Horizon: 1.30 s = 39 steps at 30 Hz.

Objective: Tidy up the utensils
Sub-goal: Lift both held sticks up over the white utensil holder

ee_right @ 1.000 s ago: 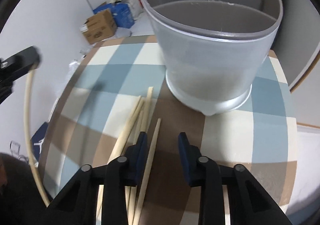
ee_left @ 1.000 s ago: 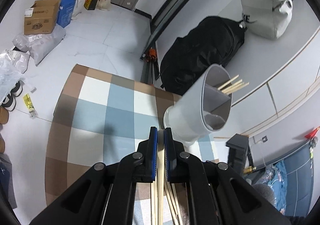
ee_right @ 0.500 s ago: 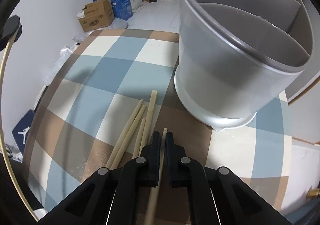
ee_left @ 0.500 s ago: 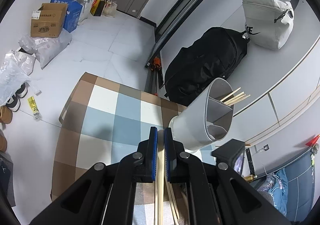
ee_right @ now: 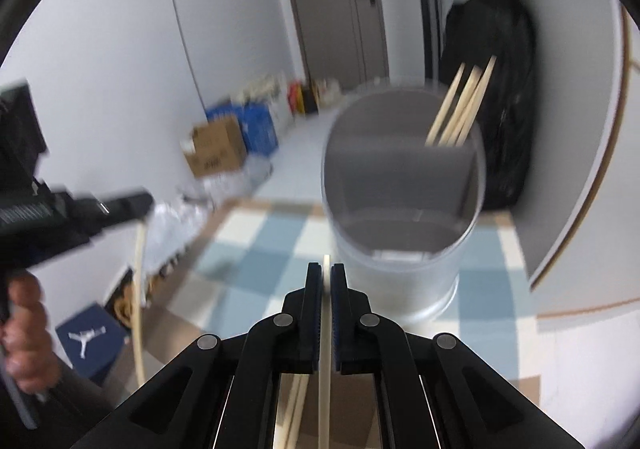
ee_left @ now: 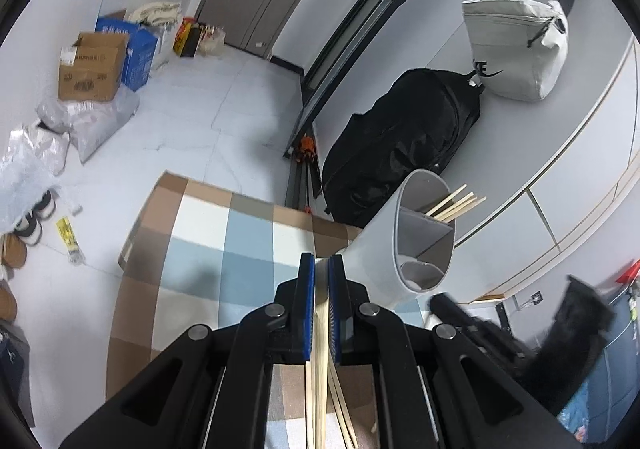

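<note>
- Chopsticks (ee_left: pixel 456 203) stood in the far compartment of the grey holder (ee_left: pixel 380 245), tips leaning out over its rim; the nearer compartments showed nothing inside.
- More chopsticks (ee_left: pixel 340 409) lay loose on the checked cloth (ee_left: pixel 208 249), under the left gripper.
- Left gripper (ee_left: pixel 321 269) was closed on one chopstick (ee_left: pixel 320 349), its blue pads pressed to both sides, just beside the holder's base.
- Right gripper (ee_right: pixel 326 273) was likewise clamped on a single chopstick (ee_right: pixel 325 329), held above the cloth in front of the holder; that view was blurred.
- Behind the table, a black bag (ee_left: pixel 400 137) leaned on the wall, with a white bag (ee_left: pixel 516 49) bearing a dark swoosh logo above it.
- Cardboard box (ee_left: pixel 92 69) on the floor carried print too small to read; a navy box (ee_right: pixel 86 339) showed a white Jumpman figure.
</note>
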### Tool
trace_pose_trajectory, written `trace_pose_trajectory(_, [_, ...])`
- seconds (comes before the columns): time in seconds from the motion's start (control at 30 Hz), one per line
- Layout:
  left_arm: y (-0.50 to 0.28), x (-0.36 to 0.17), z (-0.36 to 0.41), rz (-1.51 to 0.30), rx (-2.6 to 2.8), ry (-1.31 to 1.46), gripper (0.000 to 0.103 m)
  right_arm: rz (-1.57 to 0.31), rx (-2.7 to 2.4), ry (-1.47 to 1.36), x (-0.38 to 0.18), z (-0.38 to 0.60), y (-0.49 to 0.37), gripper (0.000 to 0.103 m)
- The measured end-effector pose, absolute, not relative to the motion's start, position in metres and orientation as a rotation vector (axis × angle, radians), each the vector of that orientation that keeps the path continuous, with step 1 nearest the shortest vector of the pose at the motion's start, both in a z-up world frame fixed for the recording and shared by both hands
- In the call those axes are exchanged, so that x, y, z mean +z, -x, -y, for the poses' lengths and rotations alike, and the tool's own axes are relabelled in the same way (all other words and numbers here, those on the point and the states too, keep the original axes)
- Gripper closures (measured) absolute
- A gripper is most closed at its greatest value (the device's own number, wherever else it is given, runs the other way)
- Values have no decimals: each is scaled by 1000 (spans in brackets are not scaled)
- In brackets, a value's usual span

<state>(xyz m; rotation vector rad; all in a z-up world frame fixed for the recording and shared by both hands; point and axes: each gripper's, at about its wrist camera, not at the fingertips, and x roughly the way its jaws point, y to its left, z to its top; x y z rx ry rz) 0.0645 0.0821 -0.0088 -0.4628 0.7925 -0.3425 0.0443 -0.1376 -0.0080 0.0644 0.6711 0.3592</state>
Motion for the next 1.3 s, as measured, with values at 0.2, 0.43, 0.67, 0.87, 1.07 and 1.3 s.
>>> trace_pose_trajectory(0.2, [-61,15,-71,-718,-327,418,101,-602,373,-95,13,147,-42,100])
trace_pose_trajectory(0.43, [-61,47,-52,-654,-303,388,101,-540,391,-134,28,158,-42,100])
trace_pose_trajectory(0.67, [-75,89,-30,-560,-306,359,101,-462,401,-199,59,177,-43,100])
trace_pose_trajectory(0.87, [-100,119,-12,-485,-299,339,101,-349,421,-232,108,194,-55,100])
trace_pose_trajectory(1.07, [-123,129,3,-412,-282,325,101,-258,428,-206,146,202,-86,100])
trace_pose_trajectory(1.3, [-149,117,13,-381,-263,283,100,-223,416,-199,153,207,-124,100])
